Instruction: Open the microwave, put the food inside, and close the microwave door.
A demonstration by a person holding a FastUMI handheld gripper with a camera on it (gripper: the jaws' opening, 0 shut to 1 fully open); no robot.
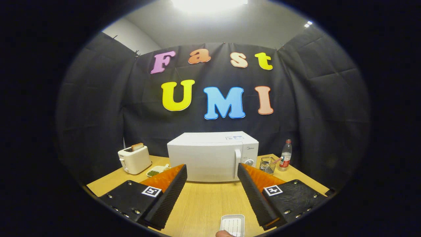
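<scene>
A toaster (134, 159) was seen beside the microwave (212, 156), which lay broadside, door shut, handle (upright) toward a bottle (285, 154). The gripper (212, 171) was held with jaws apart over bare table (204, 200), a food tray (232, 225) lying lengthwise between them

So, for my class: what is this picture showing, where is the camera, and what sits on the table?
The camera rides on a hand-held claw and looks forward along its two fingers, spread wide with nothing between them. Ahead on the wooden table stands a white microwave, door closed, handle on its right. To its left are a toaster with bread in it and a small dish of something green. To its right are a wire basket and a bottle. A small white tray lies near the camera, between the fingers.
</scene>
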